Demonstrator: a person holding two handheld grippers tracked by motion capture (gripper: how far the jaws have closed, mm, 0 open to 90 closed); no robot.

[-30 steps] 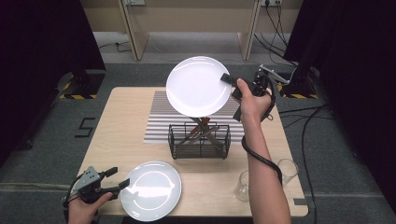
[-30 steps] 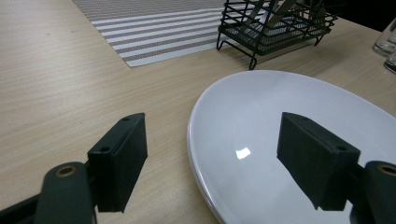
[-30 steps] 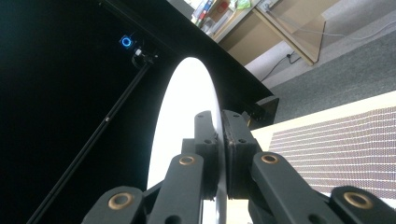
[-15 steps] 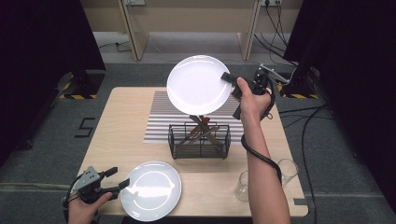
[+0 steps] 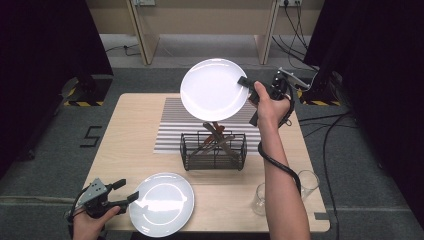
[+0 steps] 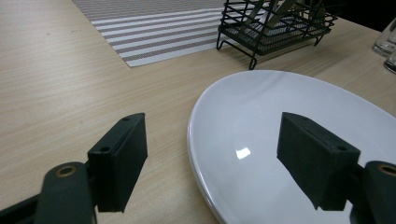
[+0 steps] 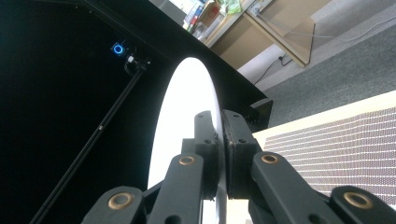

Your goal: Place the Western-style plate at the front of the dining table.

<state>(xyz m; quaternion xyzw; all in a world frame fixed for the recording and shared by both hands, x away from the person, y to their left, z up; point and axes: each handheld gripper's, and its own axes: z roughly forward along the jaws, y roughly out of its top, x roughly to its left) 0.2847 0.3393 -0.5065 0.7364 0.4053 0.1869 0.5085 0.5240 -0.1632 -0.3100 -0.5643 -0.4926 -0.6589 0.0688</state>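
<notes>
The right gripper (image 5: 244,81) clamps a white plate's (image 5: 212,89) rim, lifted above the wire rack (image 5: 214,150), not yet placed. The left gripper (image 5: 125,191) rests open, straddling the second plate's (image 5: 162,204) edge, ungrasped.

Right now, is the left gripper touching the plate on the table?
Apart. The left gripper view shows the left gripper open, its jaws astride the plate's rim, with visible gaps either side.

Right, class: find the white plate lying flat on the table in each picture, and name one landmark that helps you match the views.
High view: the flat plate lies at the table's near edge, bottom centre-left, beside the left gripper.
Left gripper view: it fills the lower right, its rim between the open jaws.
Right gripper view: not in it; the plate there is the lifted plate.
Shared landmark: the striped mat.
</notes>
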